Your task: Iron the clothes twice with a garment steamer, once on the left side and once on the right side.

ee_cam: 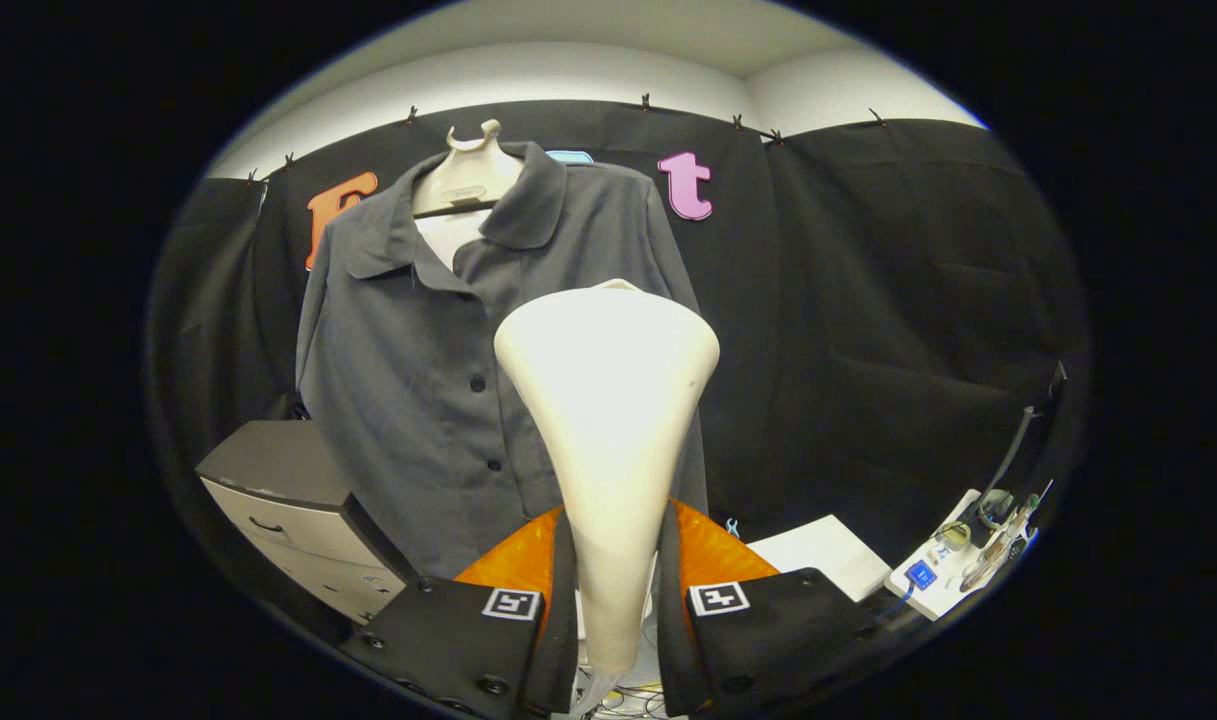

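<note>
The garment steamer [608,420] is clamped by its narrow handle between both fingers of the gripper [616,590], its wide head raised. Beyond the head, a grey button-front shirt [418,380] is hung on a pale hanger form [465,175] against the booth wall.

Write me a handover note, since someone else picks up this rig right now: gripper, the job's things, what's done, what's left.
Hand-held gripper: shut on the garment steamer, both fingers pressing on its narrow handle, wide head upward.
Shirt: dark grey, buttoned, hanging on a pale hanger against the black cloth wall, beyond the fingers. The steamer head sits in front of the shirt's right half as seen from the camera; whether it touches the fabric cannot be told.
Nearby: a drawer cabinet below the shirt.
Done: steamer picked up and raised to the shirt.
Left: which passes are finished cannot be told; assume both, left side and right side.
</note>
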